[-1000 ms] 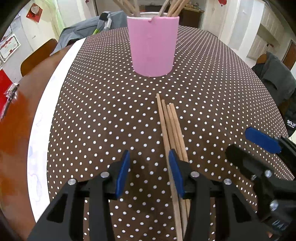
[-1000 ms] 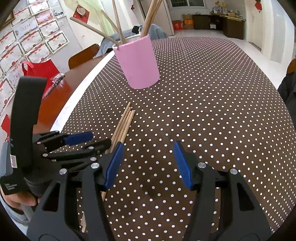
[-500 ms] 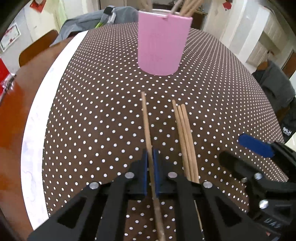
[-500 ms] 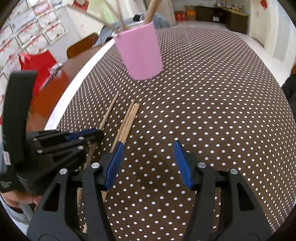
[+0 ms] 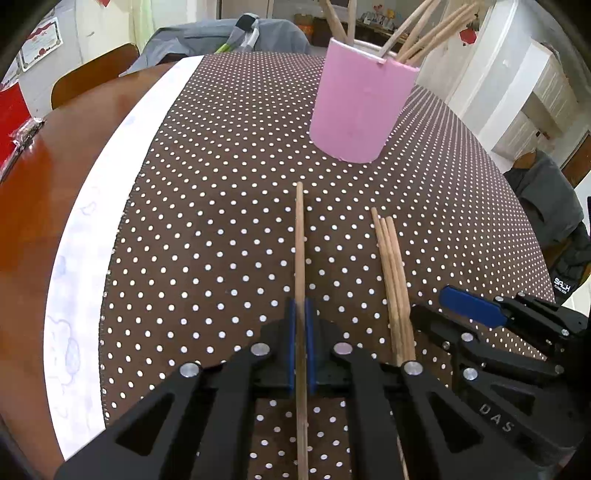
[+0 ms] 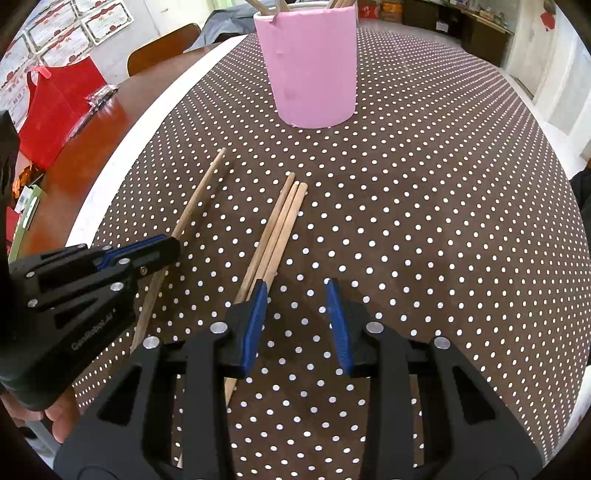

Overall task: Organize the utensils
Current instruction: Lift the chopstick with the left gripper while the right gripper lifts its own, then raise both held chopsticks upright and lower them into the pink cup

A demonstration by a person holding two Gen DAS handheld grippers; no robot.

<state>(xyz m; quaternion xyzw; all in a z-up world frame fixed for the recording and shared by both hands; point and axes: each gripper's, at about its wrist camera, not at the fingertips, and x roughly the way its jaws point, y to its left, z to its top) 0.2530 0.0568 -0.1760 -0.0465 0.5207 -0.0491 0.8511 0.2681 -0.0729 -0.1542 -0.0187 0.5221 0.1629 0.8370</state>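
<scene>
Surface: we work over a brown cloth with white polka dots, its white border lying on a glossy reddish wooden table.
Room: we see a red bag and framed certificates to our left.
Left gripper: we clamp one slim round wooden chopstick between blue pads.
Right gripper: our jaws stand apart, nothing between them.
Loose chopsticks: three smooth sticks lie bundled, touching our right gripper's left finger.
Pink cylindrical holder: upright ahead of both tools, holding more sticks.
</scene>
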